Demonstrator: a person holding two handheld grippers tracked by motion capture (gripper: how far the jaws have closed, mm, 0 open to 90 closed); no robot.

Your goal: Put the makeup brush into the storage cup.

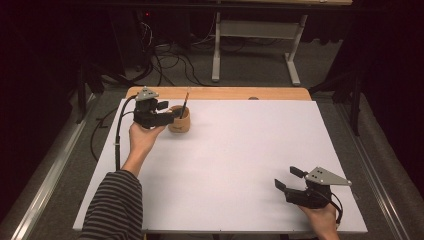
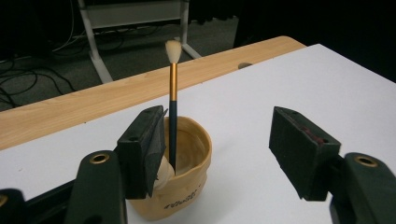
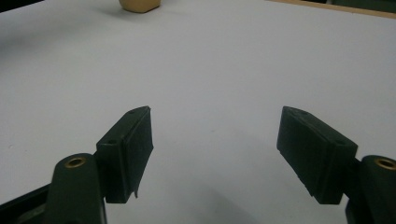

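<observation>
The tan cup (image 2: 180,175) stands at the far left of the white sheet (image 1: 225,165), just short of the bare wooden strip (image 1: 225,93) along the table's far edge. In it stands one brush (image 2: 173,102), nearly upright, its dark handle going down into the cup, a gold ferrule above that and a pale tuft of bristles at the top. The cup is a soft-looking, slightly lumpy thing with a thick rim and small dark lettering low on its side; I can't read the words.

My left gripper (image 2: 224,149) is right at the cup, jaws spread wide. One pad sits close against the cup's rim beside the brush handle and the other stands well clear over open sheet; neither presses on anything that I can see.

My right gripper (image 3: 215,149) rests near the right front corner of the sheet, well apart from the cup, jaws wide with nothing between them.

Between the two grippers the sheet lies bare, with plenty of room to move. Beyond the far edge the floor is dark, with cables (image 1: 170,60) and a white table frame (image 1: 255,45).
</observation>
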